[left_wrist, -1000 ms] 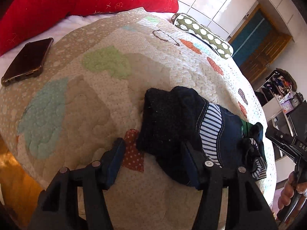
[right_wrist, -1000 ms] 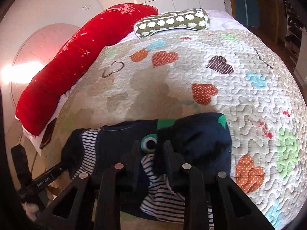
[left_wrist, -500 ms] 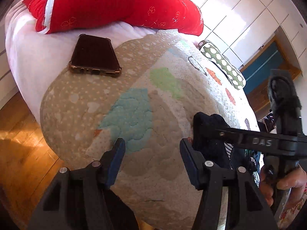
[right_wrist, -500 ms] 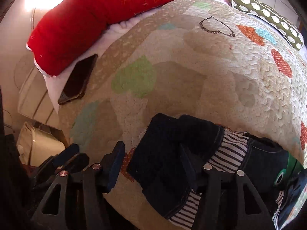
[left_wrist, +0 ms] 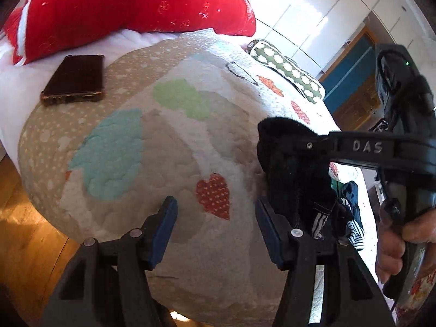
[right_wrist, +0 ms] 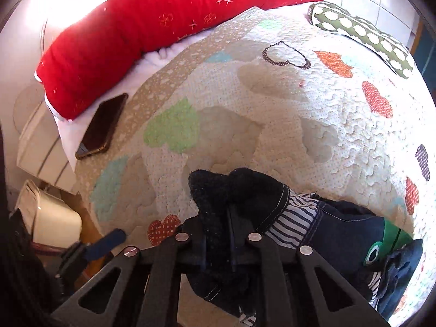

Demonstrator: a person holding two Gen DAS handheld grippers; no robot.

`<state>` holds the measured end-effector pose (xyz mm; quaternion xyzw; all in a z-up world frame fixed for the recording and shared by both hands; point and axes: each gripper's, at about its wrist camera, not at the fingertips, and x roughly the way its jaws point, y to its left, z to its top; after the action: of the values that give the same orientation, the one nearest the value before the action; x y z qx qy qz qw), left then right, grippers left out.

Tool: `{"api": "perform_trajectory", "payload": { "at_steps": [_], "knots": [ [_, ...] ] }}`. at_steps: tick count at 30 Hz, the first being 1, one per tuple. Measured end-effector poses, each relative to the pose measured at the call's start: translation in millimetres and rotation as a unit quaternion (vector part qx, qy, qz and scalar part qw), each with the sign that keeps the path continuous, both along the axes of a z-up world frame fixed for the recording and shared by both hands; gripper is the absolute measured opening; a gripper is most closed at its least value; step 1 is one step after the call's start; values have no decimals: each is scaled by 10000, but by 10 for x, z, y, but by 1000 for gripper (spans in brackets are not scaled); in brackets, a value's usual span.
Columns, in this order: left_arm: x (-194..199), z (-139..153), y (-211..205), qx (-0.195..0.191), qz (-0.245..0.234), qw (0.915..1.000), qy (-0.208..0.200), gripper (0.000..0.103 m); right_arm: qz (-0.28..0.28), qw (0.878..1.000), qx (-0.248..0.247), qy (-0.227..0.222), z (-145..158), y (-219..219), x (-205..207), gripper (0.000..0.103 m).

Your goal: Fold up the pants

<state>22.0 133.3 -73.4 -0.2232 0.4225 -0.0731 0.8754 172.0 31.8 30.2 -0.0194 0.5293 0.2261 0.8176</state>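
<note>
Left gripper (left_wrist: 215, 229) nearest the lens in the left wrist view: blue-padded fingers (left_wrist: 163, 229) spread wide apart, nothing between them, hovering over the near edge of the quilt (left_wrist: 169, 147) with a red dotted heart patch (left_wrist: 214, 194) showing in the gap. Same gripper's blue fingertip visible low and left in the right wrist view, beyond the quilt's near-left corner, clear of the cloth.

Right gripper (right_wrist: 218, 234) clamped tight on a dark fuzzy fold of the pants (right_wrist: 332, 223), fabric bunched up between and over the closed fingers. In the left wrist view, seen side-on, its black bar marked DAS reaching in from the right, held by the right hand (left_wrist: 395, 239) at the frame's right edge.

Pants lying near the quilt's front edge, right of centre: dark navy denim, striped lining turned outward, a green patch with a round eye toward the right end. Gripped end lifted off the quilt; the rest crumpled on the surface, trailing rightward.

Further back, green and pale blue patches on the quilt. Dark phone (right_wrist: 102, 126) in a brownish case flat at the left edge, partly on white sheet, well apart from the pants. Long red pillow (right_wrist: 152, 27) along the far left edge. Green bolster (right_wrist: 359, 34) with white spots at the far right corner. White cupboard fronts behind.
</note>
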Motion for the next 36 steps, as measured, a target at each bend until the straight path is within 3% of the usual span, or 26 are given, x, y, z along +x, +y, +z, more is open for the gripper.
{"api": "perform_trajectory", "payload": {
  "at_steps": [4, 10, 14, 17, 20, 22, 24, 27, 29, 31, 34, 36],
  "knots": [
    [24, 119, -370, -27, -428, 9991, -42, 58, -275, 9973, 664, -176, 242, -379, -150, 12],
    [-39, 393, -757, 89, -831, 9960, -308, 58, -1126, 9818, 1480, -398, 480, -1401, -384, 7],
    [-38, 480, -932, 184, -938, 9949, -336, 58, -1974, 9644, 1730, -323, 270, -2162, -522, 5],
    [12, 496, -1084, 294, -1003, 9941, -280, 58, -2588, 9530, 1559, -220, 18, -2671, -627, 5],
    [40, 503, -1232, 411, -1089, 9929, -252, 58, -2789, 9467, 1612, -48, -180, -2920, -699, 6],
    [63, 500, -1330, 477, -1146, 9920, -220, 58, -2825, 9424, 1789, -94, -153, -3146, -792, 8],
    [112, 503, -1439, 532, -1233, 9907, -204, 58, -2820, 9410, 1850, -296, -64, -3167, -868, 8],
    [181, 493, -1625, 675, -1378, 9879, -232, 58, -2836, 9387, 1825, -716, 99, -3164, -943, 17],
    [230, 442, -1756, 728, -1514, 9856, -196, 58, -2984, 9298, 1813, -1166, 240, -3193, -1036, 17],
    [285, 333, -1883, 765, -1655, 9832, -43, 58, -2798, 9249, 2068, -1533, 375, -3154, -1139, 17],
    [379, 125, -2054, 786, -1826, 9797, 268, 58, -2196, 9299, 2767, -1029, 304, -3032, -1037, 17],
    [394, 39, -2106, 857, -1842, 9784, 387, 58, -2227, 9319, 2806, -578, 106, -3013, -911, 17]
  ]
}}
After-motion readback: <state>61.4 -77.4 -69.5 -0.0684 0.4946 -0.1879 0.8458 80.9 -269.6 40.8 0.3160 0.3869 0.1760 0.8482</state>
